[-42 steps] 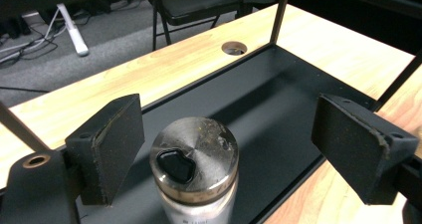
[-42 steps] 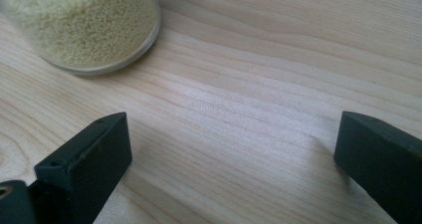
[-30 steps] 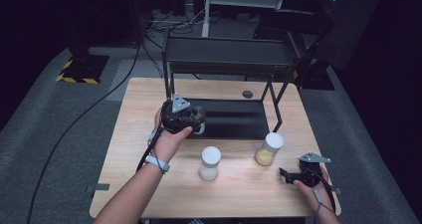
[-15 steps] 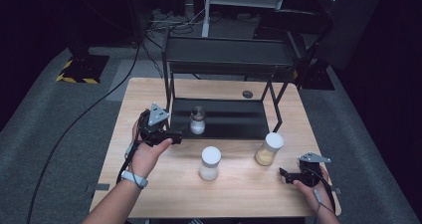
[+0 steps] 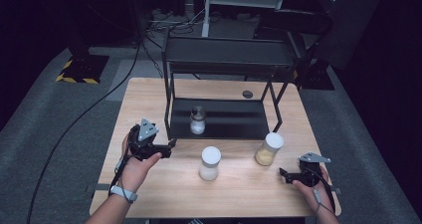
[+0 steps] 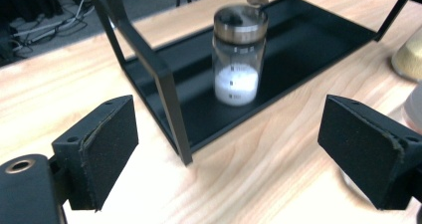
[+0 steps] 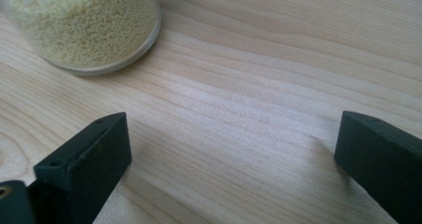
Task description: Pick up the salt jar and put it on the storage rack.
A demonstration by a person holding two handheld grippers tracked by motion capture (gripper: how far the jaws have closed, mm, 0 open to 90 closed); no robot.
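High view shows the small glass jar [image 5: 197,120] standing upright on the lower tray of the black rack [image 5: 219,118], near its front-left corner, where it seems to have been set to store it. The left gripper [image 5: 171,147] sits on the table [image 5: 149,97] just outside the rack's front-left leg, its jaws just having opened and now spread with nothing between them; the jar stands well clear ahead of them [image 6: 238,59]. Two white-lidded jars, one with white contents [image 5: 209,163] and one with yellow grains [image 5: 268,149], wait on the table in front of the rack, likely next. The right gripper [image 5: 283,175] rests near the yellow one, jaws spread and empty.
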